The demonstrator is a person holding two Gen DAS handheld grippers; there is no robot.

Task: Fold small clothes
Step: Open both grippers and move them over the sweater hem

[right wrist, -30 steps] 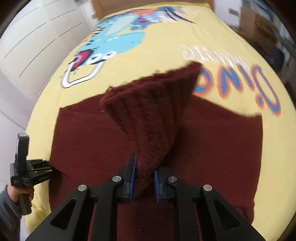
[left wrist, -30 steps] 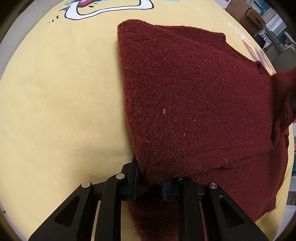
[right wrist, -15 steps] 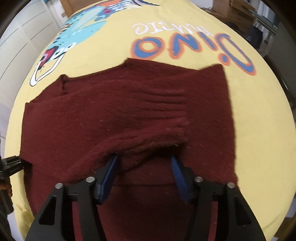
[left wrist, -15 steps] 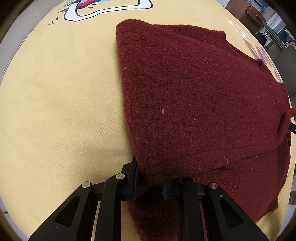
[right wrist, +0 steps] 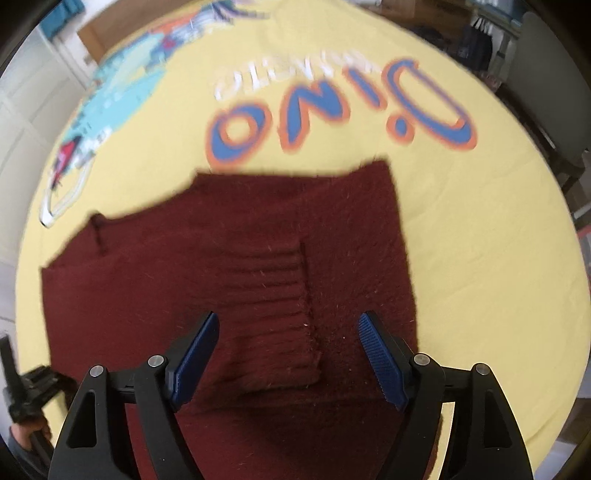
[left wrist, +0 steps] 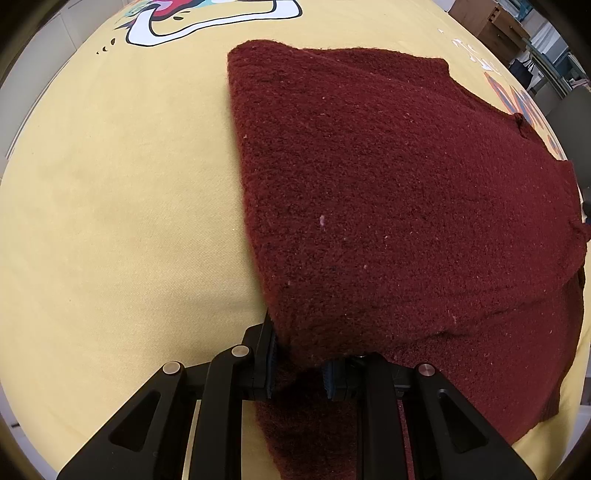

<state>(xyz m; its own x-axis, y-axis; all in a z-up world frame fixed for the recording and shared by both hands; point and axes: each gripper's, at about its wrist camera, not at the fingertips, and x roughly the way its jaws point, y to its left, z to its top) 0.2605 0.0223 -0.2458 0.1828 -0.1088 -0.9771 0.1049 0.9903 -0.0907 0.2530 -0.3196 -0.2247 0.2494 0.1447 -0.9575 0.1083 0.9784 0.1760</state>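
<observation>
A dark red knitted sweater (left wrist: 399, 206) lies on a yellow printed cloth (left wrist: 110, 221). My left gripper (left wrist: 301, 363) is shut on the sweater's near edge, which drapes over its blue pads. In the right wrist view the sweater (right wrist: 229, 258) lies flat, with a ribbed sleeve cuff (right wrist: 280, 306) folded across its body. My right gripper (right wrist: 288, 354) is open and empty, its blue pads (right wrist: 380, 358) wide apart just above the cuff. The left gripper (right wrist: 26, 391) shows at the sweater's left edge.
The yellow cloth (right wrist: 480, 221) carries a blue and orange "DINO" print (right wrist: 332, 107) and a dinosaur picture (left wrist: 207, 14). A dark chair (right wrist: 546, 99) stands beyond the cloth's far right edge. Boxes and furniture (left wrist: 517, 29) stand past the far right.
My right gripper has let go of the sleeve, which now lies folded across the sweater, and has opened wide and drawn back. My left gripper has held still, shut on the edge.
</observation>
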